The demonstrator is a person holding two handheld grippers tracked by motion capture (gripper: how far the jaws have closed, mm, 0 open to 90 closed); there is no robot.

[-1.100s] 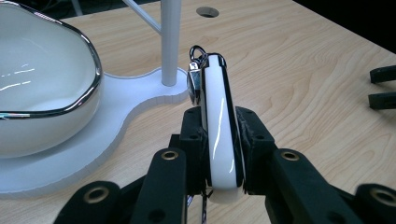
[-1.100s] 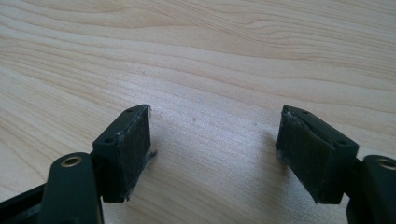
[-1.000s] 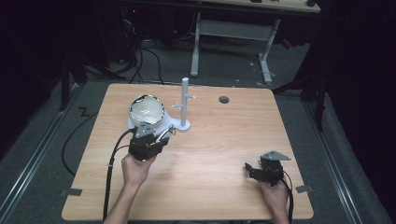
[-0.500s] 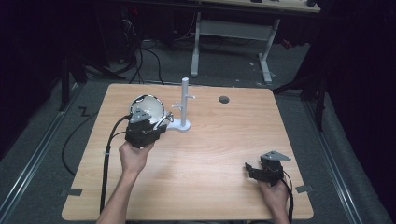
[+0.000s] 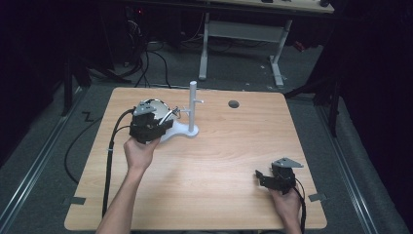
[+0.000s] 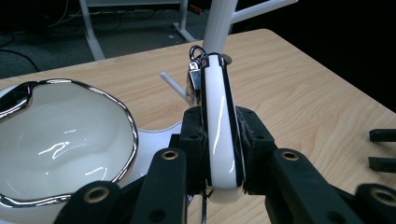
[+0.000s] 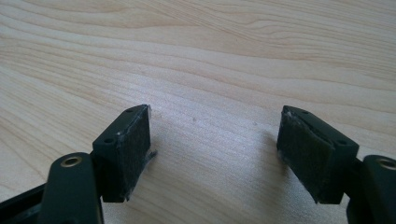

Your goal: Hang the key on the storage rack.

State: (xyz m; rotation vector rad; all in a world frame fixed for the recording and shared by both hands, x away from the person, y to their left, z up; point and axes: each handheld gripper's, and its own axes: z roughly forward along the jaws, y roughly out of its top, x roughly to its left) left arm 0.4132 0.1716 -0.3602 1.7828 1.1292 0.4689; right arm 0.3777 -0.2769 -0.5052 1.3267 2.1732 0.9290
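My left gripper (image 5: pixel 163 123) (image 6: pixel 218 140) is shut on a flat white piece with dark edges (image 6: pixel 217 121), held on edge, with a small metal clasp and ring (image 6: pixel 195 70) at its far end. It hovers by a white peg stand (image 5: pixel 193 105) (image 6: pixel 219 18), whose base holds a white bowl with a silvery rim (image 5: pixel 156 105) (image 6: pixel 60 140). A short white peg (image 6: pixel 173 84) sticks out just behind the piece. My right gripper (image 5: pixel 259 177) (image 7: pixel 215 154) rests open on the wooden table (image 5: pixel 219 146) at the near right, nothing between its pads.
A dark round hole (image 5: pixel 234 104) sits in the table's far side. A black cable (image 5: pixel 109 161) trails from the left gripper over the near left edge. Behind the table are a white desk frame (image 5: pixel 238 29) and floor cables.
The left gripper, with the white piece, has moved away from the person, up to the bowl and stand. The right gripper has stayed put.
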